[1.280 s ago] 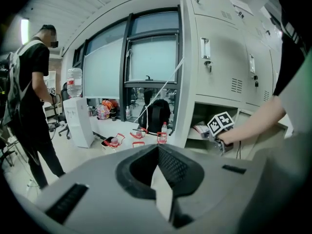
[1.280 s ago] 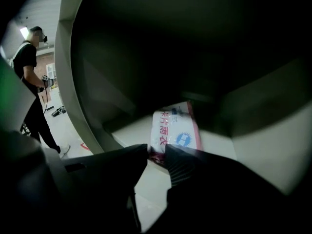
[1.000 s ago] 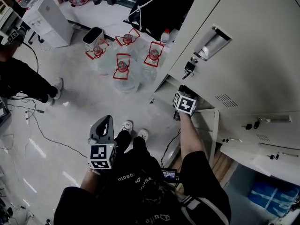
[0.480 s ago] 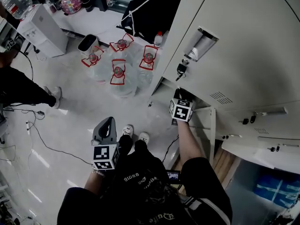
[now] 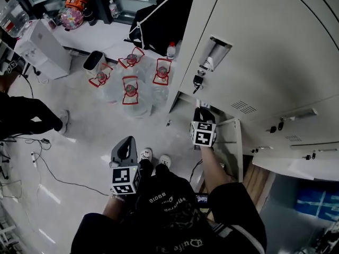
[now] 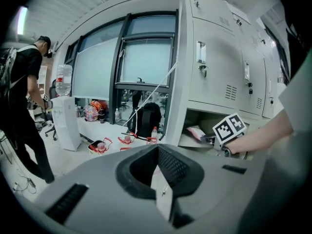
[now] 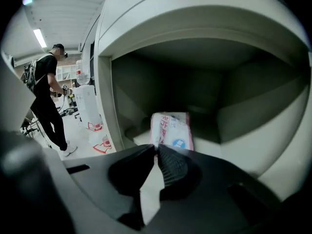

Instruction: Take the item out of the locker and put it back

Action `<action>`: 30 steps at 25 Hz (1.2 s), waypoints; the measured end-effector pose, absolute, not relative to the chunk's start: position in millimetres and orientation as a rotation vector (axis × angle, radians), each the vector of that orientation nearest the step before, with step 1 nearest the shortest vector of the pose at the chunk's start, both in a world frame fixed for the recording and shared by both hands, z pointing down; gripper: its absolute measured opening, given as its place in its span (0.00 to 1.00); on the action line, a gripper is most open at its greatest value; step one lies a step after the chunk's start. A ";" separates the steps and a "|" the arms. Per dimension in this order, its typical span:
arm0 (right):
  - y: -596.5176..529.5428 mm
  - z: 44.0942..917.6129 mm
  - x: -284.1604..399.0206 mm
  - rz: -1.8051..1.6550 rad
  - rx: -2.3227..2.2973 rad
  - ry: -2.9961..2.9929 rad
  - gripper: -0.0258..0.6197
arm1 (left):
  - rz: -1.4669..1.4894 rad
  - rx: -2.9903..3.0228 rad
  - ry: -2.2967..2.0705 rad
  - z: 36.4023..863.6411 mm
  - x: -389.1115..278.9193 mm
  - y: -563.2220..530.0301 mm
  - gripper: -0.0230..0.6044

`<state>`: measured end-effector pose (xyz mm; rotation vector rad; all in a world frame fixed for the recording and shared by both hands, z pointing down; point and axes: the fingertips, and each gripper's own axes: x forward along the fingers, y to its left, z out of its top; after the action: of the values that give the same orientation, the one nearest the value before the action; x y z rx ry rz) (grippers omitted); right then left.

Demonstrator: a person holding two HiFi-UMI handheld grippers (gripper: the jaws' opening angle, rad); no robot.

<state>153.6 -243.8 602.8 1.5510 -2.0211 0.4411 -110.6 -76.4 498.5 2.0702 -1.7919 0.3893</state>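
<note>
A pink and white packet [image 7: 170,129] lies tilted inside the open grey locker compartment [image 7: 243,130]. In the right gripper view its near edge sits right at my right gripper [image 7: 156,148], whose jaws have just been closing and now pinch that edge. The left gripper view shows the packet [image 6: 197,132] in the compartment mouth beside the right gripper [image 6: 215,140]. From the head view the right gripper [image 5: 203,107] reaches into the locker [image 5: 249,62], and the packet is hidden. My left gripper [image 5: 125,146] hangs over the floor, jaws together and empty [image 6: 157,148].
The compartment's door [image 5: 233,144] stands open to the right of my right arm. Several water jugs [image 5: 131,89] with red handles, a bin [image 5: 92,61] and a white dispenser [image 5: 45,41] stand on the floor. A person in black [image 6: 22,106] stands at the left. Cables [image 5: 32,142] trail there.
My right gripper has risen along the locker front, at the compartment's mouth. The left gripper has drifted slightly right in the head view.
</note>
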 end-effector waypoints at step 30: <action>-143.0 538.5 134.9 0.410 1.640 -2.014 0.08 | 0.378 2.339 -1.522 499.8 -61.5 -120.8 0.05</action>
<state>134.9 -143.0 538.5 1.6397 -2.0141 0.4099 -61.5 -120.8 499.8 2.3388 -1.5223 0.3783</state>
